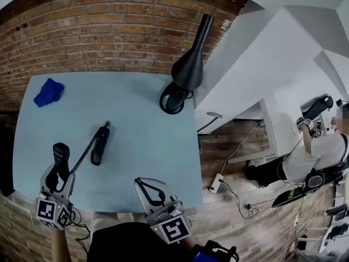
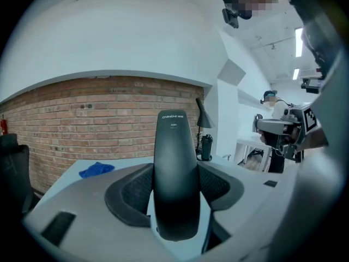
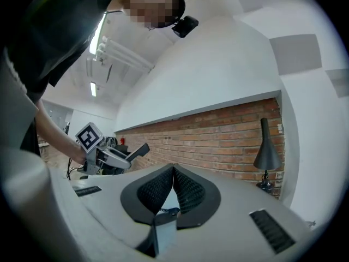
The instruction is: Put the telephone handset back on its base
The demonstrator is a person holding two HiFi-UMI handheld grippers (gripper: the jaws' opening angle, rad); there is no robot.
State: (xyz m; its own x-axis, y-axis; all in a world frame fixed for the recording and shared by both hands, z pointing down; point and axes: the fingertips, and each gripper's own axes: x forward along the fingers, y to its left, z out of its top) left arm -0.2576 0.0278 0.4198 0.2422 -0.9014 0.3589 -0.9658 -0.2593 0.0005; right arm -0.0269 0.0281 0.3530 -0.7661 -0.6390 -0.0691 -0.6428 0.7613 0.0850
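Clamping the handset point(image 2: 174, 173) are the left gripper's point(image 1: 58, 173) jaws — the right gripper's point(image 3: 173, 173) meet empty.

Bare worktop point(image 1: 142, 146) lies open around the telephone base point(image 1: 100, 144); its coiled cord point(image 1: 84, 154) trails near-left, desk lamp point(image 1: 185, 70) stands beyond-right, blue cloth point(image 1: 48, 91) beyond-left.

Left gripper point(image 1: 56, 174), at seven o'clock, grips the handset point(image 1: 60, 155) between its jaws; right gripper point(image 1: 148, 187), at six o'clock, has its jaws together, empty.
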